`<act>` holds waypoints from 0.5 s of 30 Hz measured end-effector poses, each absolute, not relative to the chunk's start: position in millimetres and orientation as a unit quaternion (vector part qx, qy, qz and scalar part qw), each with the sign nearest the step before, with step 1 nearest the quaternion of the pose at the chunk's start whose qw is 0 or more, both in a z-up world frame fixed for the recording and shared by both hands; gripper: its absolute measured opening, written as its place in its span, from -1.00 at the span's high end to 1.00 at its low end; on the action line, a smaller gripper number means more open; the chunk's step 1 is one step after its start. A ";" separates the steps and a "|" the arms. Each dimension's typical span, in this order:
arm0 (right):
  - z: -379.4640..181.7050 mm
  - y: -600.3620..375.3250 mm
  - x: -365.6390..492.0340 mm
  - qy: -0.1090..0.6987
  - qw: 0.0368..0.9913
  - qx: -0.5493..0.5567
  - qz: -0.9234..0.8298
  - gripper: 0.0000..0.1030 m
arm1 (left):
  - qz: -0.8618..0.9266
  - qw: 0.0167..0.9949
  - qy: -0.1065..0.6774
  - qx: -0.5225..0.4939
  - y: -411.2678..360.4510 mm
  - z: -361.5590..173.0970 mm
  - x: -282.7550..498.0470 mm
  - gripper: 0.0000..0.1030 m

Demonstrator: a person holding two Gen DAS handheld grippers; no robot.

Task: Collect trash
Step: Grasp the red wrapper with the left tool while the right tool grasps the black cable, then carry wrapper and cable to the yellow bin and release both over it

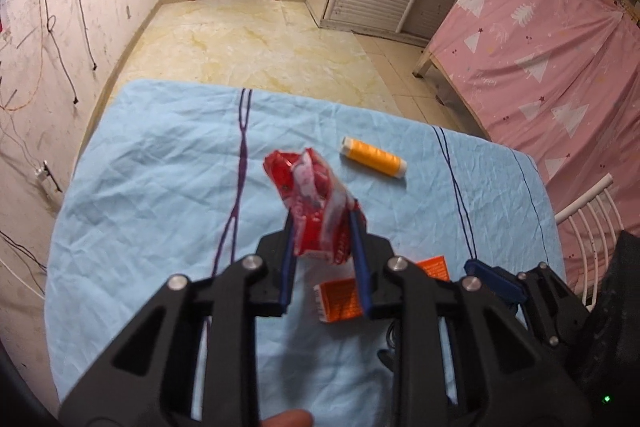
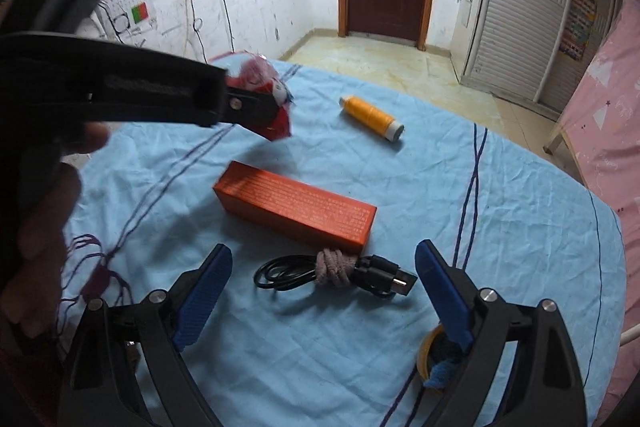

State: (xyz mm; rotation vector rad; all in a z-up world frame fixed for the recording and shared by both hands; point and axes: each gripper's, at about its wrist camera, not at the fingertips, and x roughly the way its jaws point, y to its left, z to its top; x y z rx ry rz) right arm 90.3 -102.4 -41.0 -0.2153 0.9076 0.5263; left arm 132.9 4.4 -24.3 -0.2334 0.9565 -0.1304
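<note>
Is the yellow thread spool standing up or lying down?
Lying down. The spool rests on its side on the blue cloth, its white end pointing sideways.

Box [image 2: 295, 213] mid-table [image 2: 520, 227], thread spool [image 2: 370, 118] behind it, bundled cable [image 2: 336, 273] in front.

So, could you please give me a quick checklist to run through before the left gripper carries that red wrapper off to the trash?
1. Grasp: the left gripper has its jaws closed on the red wrapper - ok.
2. Lift: the right wrist view shows the wrapper held above the blue cloth - ok.
3. Hold depth: only the wrapper's lower part is pinched and the top sticks out loosely - cannot tell if it is secure.
4. Right gripper: jaws open, empty, hovering over the black cable - ok.
5. Trash bin: none visible in either view - cannot tell.
6. Remaining items: orange box and yellow thread spool lie untouched on the cloth - ok.
</note>
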 end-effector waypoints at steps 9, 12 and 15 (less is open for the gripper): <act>-49.9 -96.5 94.3 0.445 0.857 -0.108 0.238 -0.47 | -0.064 0.878 0.459 -0.121 12.0 -25.4 131.7 0.55; -50.0 -99.6 92.0 0.444 0.858 -0.102 0.237 -0.39 | -0.064 0.878 0.458 -0.120 12.6 -25.1 131.4 0.55; -46.1 -106.4 90.0 0.439 0.862 -0.090 0.236 -0.38 | -0.063 0.879 0.457 -0.119 13.3 -24.3 131.4 0.55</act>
